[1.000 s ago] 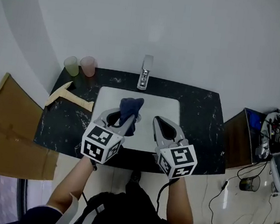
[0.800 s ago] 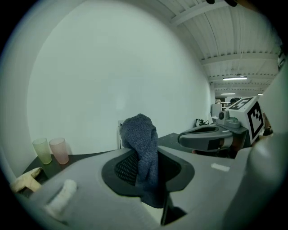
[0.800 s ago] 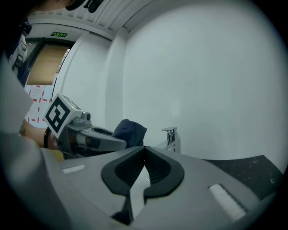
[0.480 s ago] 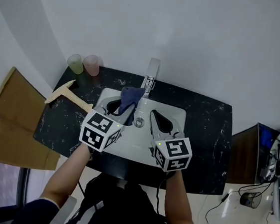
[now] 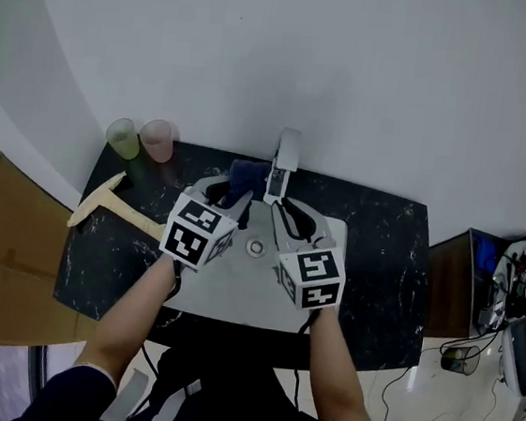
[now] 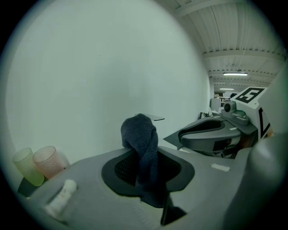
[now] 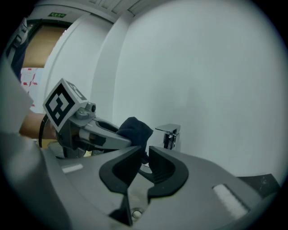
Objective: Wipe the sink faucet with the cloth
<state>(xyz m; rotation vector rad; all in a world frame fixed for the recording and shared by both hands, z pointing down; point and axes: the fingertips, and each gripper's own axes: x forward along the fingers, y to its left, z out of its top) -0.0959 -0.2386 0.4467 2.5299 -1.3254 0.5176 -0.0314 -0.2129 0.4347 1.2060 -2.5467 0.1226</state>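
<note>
Two grippers are raised over the back of the sink (image 5: 235,287), both pointed toward the faucet (image 5: 286,158).

1. Left gripper (image 5: 229,192): your jaws are clamped on the dark blue cloth (image 6: 141,141). The cloth passes down through the gap between the jaws. Its bunched upper end stands above the tips, and a shorter end hangs below them.

2. Right gripper (image 7: 143,155): your jaws are drawn almost together, with only a narrow slit between the tips and nothing in it.

3. Cloth position: in the head view the cloth sits at the far end of the left gripper, just beside the faucet on its left side. Contact between the cloth and the faucet cannot be confirmed. In the right gripper view the cloth lies beyond your right jaw tips and to their left, between the left gripper's jaws and the faucet body. It is clear of the right jaws.

4. Surroundings: a green cup (image 5: 122,137) and a pink cup (image 5: 158,138) stand together at the left rear corner of the black countertop (image 5: 380,256).
</note>
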